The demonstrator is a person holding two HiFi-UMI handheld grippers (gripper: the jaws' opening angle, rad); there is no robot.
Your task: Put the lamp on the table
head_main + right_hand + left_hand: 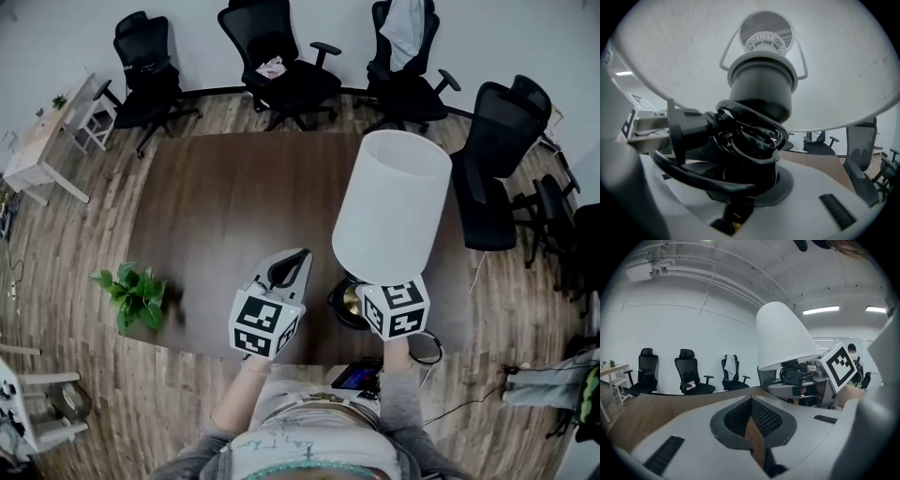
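Lamp (pixel 392 206) upright over the near edge of the table (pixel 234 197), its stem (wound with black cord (pixel 745 136)) clamped in the right gripper (pixel 367 292) jaws below the white shade; left gripper (pixel 298 258) just beside it, jaws together, empty.

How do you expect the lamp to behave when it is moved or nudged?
Probably tippy: the lamp carries a wide shade over a small base. The cord bundled under the shade looks floppy and could slip loose.
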